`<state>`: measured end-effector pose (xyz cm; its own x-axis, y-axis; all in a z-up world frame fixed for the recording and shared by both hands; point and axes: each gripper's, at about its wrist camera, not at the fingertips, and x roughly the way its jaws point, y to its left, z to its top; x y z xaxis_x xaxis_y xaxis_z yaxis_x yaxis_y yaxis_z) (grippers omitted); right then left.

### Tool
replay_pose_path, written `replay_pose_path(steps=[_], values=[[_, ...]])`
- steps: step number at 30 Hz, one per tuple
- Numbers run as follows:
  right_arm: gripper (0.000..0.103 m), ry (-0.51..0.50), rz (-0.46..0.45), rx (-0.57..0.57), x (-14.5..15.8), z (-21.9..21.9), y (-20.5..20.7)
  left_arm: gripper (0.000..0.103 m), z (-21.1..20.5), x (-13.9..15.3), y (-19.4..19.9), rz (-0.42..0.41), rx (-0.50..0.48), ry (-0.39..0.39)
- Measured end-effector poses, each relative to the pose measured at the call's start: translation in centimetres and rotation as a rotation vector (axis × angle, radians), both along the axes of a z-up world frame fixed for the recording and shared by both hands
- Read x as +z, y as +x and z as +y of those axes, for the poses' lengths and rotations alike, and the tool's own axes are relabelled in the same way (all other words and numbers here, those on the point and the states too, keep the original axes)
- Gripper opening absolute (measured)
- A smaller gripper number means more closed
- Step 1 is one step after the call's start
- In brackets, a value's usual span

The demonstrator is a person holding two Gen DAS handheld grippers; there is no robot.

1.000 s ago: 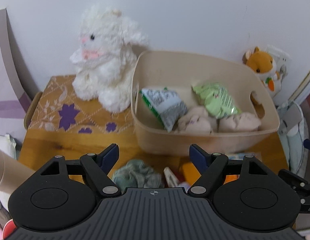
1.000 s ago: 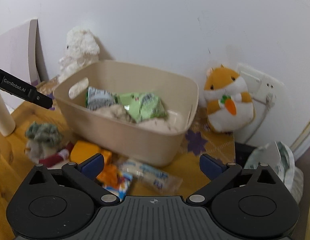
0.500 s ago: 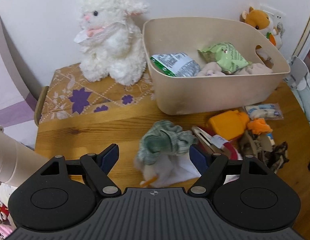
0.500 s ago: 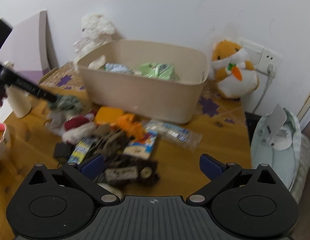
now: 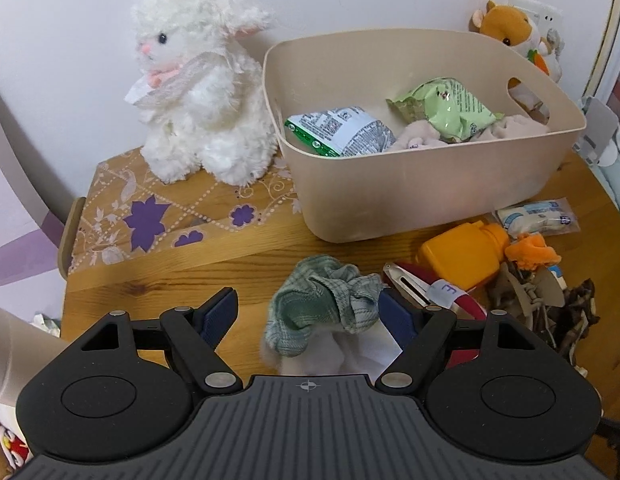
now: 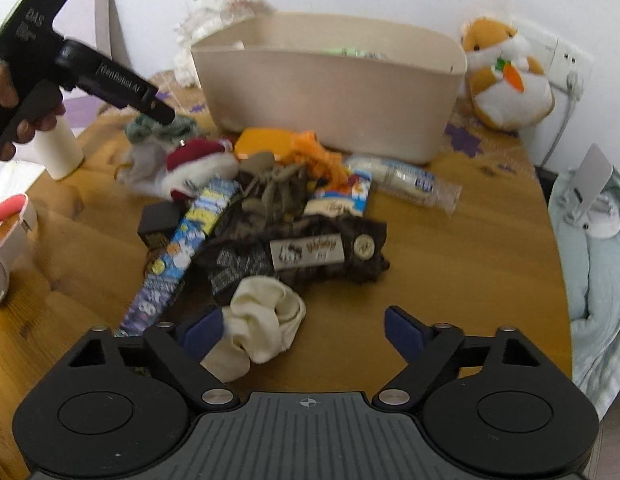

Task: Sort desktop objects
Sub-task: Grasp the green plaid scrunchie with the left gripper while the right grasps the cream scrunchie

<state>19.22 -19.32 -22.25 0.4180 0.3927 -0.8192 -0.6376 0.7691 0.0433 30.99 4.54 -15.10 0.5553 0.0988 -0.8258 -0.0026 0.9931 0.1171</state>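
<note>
A beige bin [image 5: 430,200] at the back of the wooden table holds snack packets and pale cloths. In front of it lies a pile: a green checked cloth [image 5: 322,304], an orange bottle [image 5: 458,256], dark socks [image 6: 310,248] and a cream sock [image 6: 265,320]. My left gripper [image 5: 307,314] is open and straddles the green cloth, its right finger close to it. My right gripper [image 6: 301,330] hangs low over the cream sock. Its jaws are closing with the sock between them, beside the left finger, and the right finger is still clear of it.
A white lamb plush [image 5: 201,92] sits left of the bin and an orange hamster plush [image 6: 506,80] right of it. A cream cylinder [image 6: 59,148] and a white-and-pink item [image 6: 5,240] stand at the table's left. Pale blue bedding [image 6: 590,264] lies past the right edge.
Both grippers came down toward the table. The left one now brackets the green cloth. The right one swept to the near side of the pile, and its jaws narrowed around the cream sock.
</note>
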Motion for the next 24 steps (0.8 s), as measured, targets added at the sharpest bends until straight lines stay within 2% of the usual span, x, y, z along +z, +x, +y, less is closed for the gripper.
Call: replay_pose_path(steps=[1,4,6,8,9,11,12,14,21,24], values=[[0.079,0.001,0.011,0.001,-0.3,0.1,0.0,0.079,-0.2,-0.2,0.2,0.005,-0.003,-0.004],[0.075,0.013,0.042,0.002,-1.1,0.4,0.1,0.077,-0.9,-0.7,0.6,0.001,-0.022,0.017],[0.069,0.016,0.058,0.005,-1.6,0.7,0.0,0.068,-1.1,-1.0,0.9,0.001,-0.032,0.031],[0.057,0.022,0.073,0.004,-1.9,0.9,0.0,0.049,-1.2,-1.4,1.3,0.026,-0.04,0.02],[0.055,0.024,0.077,0.002,-2.0,1.0,0.0,0.045,-1.3,-1.6,1.4,0.039,-0.041,0.021],[0.037,0.025,0.092,0.007,-2.2,1.2,0.1,0.037,-1.4,-1.8,1.4,0.041,-0.049,0.03],[0.033,0.03,0.099,0.011,-2.2,1.2,0.0,0.035,-1.4,-1.8,1.3,0.037,-0.056,0.03],[0.022,0.037,0.101,0.017,-2.2,1.1,-0.1,0.021,-1.3,-1.7,1.3,0.038,-0.064,0.022],[0.013,0.046,0.106,0.026,-1.7,0.5,-0.5,0.007,0.2,-0.7,0.6,0.032,-0.055,-0.067],[0.012,0.051,0.098,0.02,-1.3,0.3,-0.6,0.006,0.7,-0.4,0.0,0.028,-0.055,-0.084]])
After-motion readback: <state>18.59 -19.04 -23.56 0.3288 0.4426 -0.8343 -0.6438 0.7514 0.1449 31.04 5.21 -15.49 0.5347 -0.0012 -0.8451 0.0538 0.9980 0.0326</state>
